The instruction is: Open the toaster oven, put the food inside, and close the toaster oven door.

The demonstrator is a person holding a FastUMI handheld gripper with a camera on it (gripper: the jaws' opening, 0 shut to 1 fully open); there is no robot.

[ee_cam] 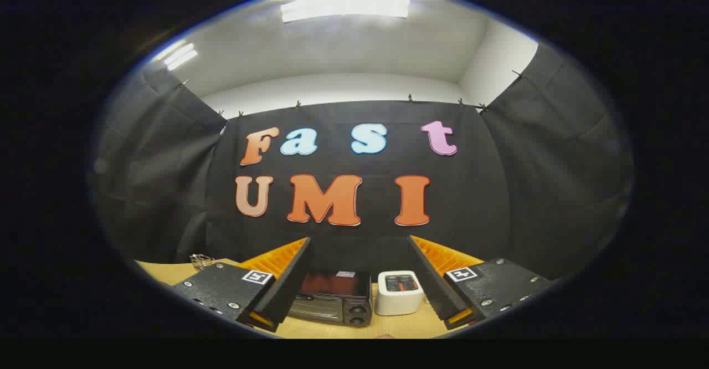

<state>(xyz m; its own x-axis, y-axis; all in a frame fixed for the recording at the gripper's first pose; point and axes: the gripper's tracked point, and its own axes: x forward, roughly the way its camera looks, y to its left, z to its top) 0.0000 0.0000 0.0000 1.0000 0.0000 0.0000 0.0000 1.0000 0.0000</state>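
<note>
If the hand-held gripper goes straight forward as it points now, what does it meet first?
Probably the toaster oven, seen between the open fingers of the hand-held gripper, door apparently closed. A white appliance stands beside it. Depth is unclear.

Spread wide and holding nothing, the gripper (360, 280) fingers frame a closed black toaster oven (332, 298) on the wooden table (404, 327); a white boxy appliance (399, 293) stands just beside it, bare tabletop lying before both.
</note>
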